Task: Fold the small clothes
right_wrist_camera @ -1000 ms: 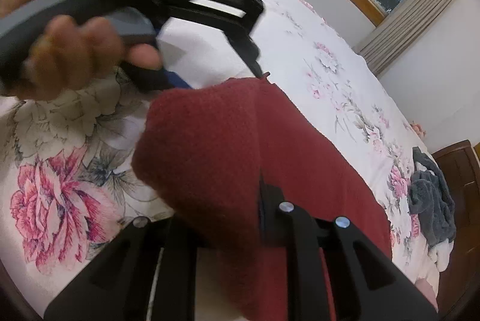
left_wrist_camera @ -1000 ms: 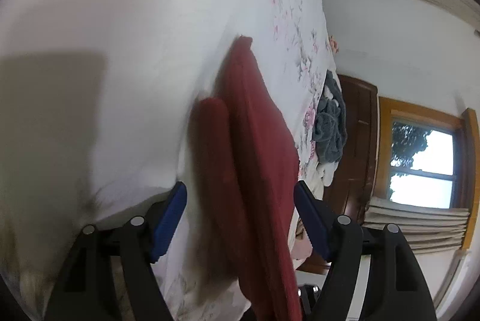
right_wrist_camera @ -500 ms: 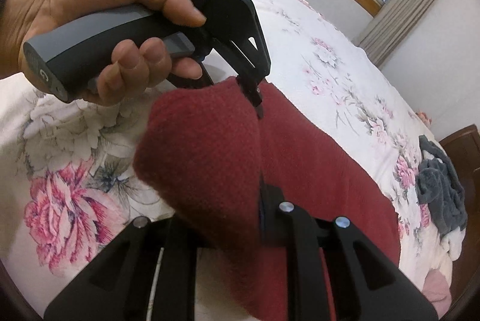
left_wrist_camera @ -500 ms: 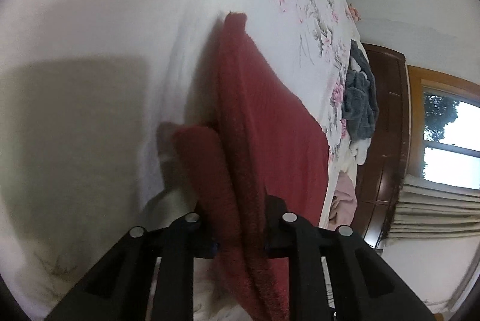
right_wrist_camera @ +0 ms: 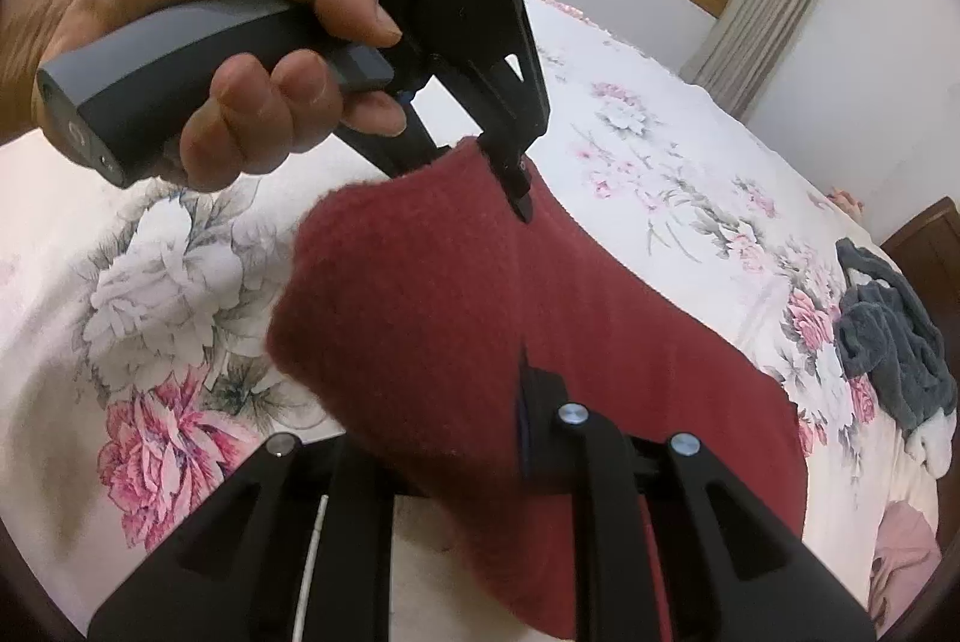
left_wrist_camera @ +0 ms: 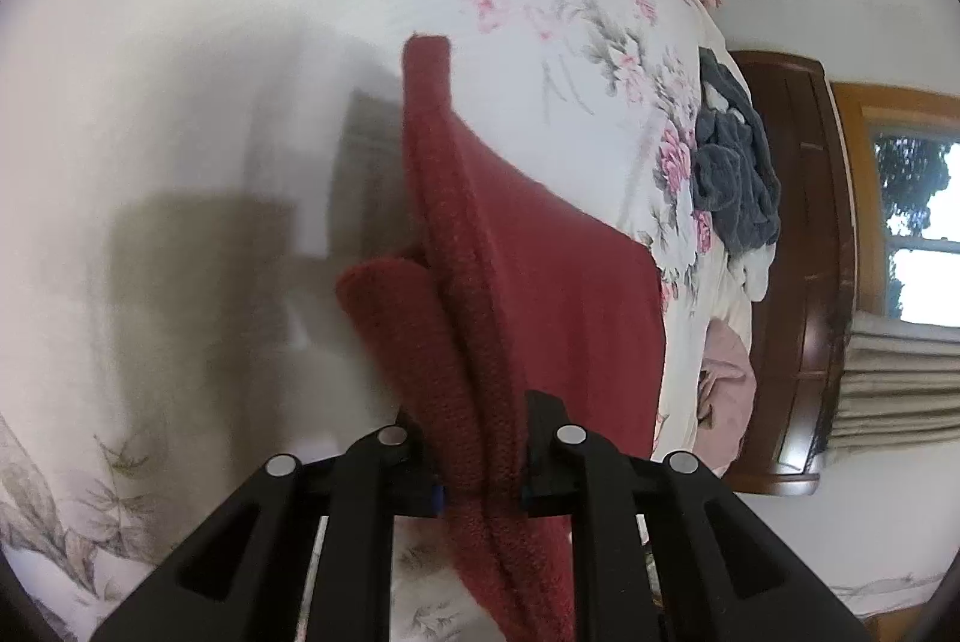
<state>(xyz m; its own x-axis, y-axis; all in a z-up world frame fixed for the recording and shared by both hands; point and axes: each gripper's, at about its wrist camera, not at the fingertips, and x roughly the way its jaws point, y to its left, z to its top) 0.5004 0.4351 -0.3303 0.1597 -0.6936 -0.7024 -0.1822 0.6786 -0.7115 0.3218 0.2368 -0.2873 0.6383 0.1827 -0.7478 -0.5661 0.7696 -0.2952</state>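
Beyond the pinched red cloth (right_wrist_camera: 600, 342), grey clothes (right_wrist_camera: 888, 342), pink garment (left_wrist_camera: 726, 390), perhaps crumpled

Left tool (left_wrist_camera: 480, 462): both fingers pressed tight onto a doubled edge of the red cloth (left_wrist_camera: 558, 282), gripping it from either side. In the right wrist view this tool (right_wrist_camera: 510, 180) sits at the cloth's far upper corner, tips pointing down into it.

Left hand (right_wrist_camera: 198, 60): wrapped round the grey handle, thumb on top, fingers curled beneath.

Right tool (right_wrist_camera: 474, 438): clamped on the cloth's near corner, left finger largely hidden by fabric.
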